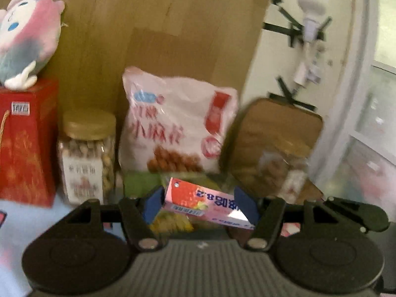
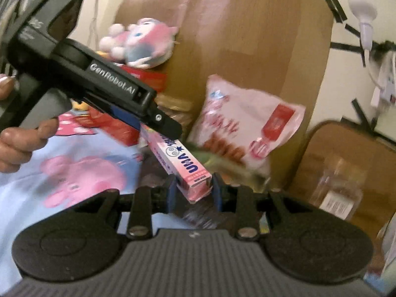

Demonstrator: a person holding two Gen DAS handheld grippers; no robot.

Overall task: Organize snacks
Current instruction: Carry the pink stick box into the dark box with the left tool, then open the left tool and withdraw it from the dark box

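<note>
A long pink candy box (image 1: 208, 201) is held across my left gripper (image 1: 201, 204), whose blue pads are shut on its two long sides. In the right wrist view the same pink box (image 2: 182, 163) runs from the left gripper (image 2: 158, 126) down to my right gripper (image 2: 194, 189), which is shut on the box's near end. A white and red snack bag (image 1: 173, 123) leans on cardboard behind, also in the right wrist view (image 2: 245, 128). A nut jar (image 1: 86, 156) stands left of it. A green and yellow packet (image 1: 173, 220) lies under the box.
A red gift box (image 1: 24, 143) with a plush toy (image 1: 27, 37) on top stands at the far left. A clear jar (image 2: 339, 185) stands at the right before a brown board (image 1: 274, 136). Cardboard (image 1: 160, 37) backs the table, which has a blue cloth (image 2: 74, 163) with pink figures.
</note>
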